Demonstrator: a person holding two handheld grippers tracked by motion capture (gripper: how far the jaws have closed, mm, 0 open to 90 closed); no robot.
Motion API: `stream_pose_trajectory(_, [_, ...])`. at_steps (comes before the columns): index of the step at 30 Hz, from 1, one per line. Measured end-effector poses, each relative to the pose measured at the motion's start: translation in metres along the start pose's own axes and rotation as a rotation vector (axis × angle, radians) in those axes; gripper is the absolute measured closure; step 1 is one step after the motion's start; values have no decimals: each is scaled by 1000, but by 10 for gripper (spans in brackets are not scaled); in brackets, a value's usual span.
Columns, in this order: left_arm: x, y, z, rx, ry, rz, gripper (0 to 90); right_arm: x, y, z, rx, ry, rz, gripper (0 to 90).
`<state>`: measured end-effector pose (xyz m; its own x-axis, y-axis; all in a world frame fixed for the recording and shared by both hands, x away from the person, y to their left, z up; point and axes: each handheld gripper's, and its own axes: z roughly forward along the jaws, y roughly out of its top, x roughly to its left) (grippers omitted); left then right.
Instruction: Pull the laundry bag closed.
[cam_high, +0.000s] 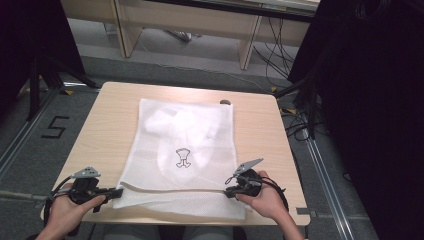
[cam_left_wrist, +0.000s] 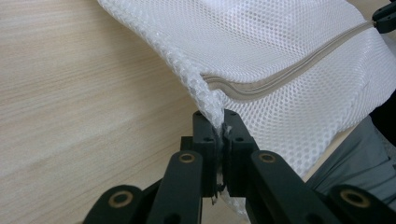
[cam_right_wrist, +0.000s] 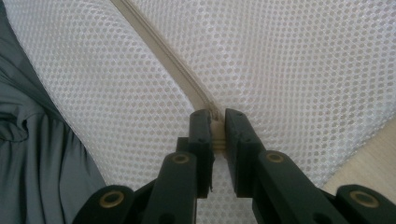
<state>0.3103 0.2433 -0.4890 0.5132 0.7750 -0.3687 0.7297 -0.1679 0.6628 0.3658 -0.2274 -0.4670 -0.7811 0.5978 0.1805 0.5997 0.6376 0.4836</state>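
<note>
High view: left tool (cam_high: 118, 191) pinches mesh bag (cam_high: 182, 155) corner; right tool (cam_high: 228, 192) pinches its zipper (cam_high: 170, 190).

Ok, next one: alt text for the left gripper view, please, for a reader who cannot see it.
The left gripper, its two black jaws closed, pinches the corner edge of a white mesh laundry bag lying on a light wooden table. A beige zipper runs across the bag from near the pinched corner toward the upper right.
</note>
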Motion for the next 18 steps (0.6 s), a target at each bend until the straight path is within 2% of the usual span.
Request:
stream_pose_trajectory(1, [0,0,0,1,-1,0,853,-2,-1,-1,-3,-6,-6,825])
stream_pose_trajectory(6, [0,0,0,0,1,-5,853,-8,-9,-6,-11,-4,26,825])
stream_pose_trajectory(7, [0,0,0,0,0,-6,853,-10,-11,-7,-9,-6,15,825])
stream_pose_trajectory(12, [0,0,1,-1,-1,-5,853,-15,-18,-11,-6,-4,42,825])
stream_pose_trajectory(13, [0,0,1,1,-1,-4,853,-16,-19,-11,-14,-16,47,824])
stream_pose_trajectory(17, [0,0,1,-1,2,-6,852,-18,-22,-12,-5,-16,49,825])
stream_pose_trajectory(18, [0,0,1,0,4,-4,853,-17,-22,-12,6,-18,69,825])
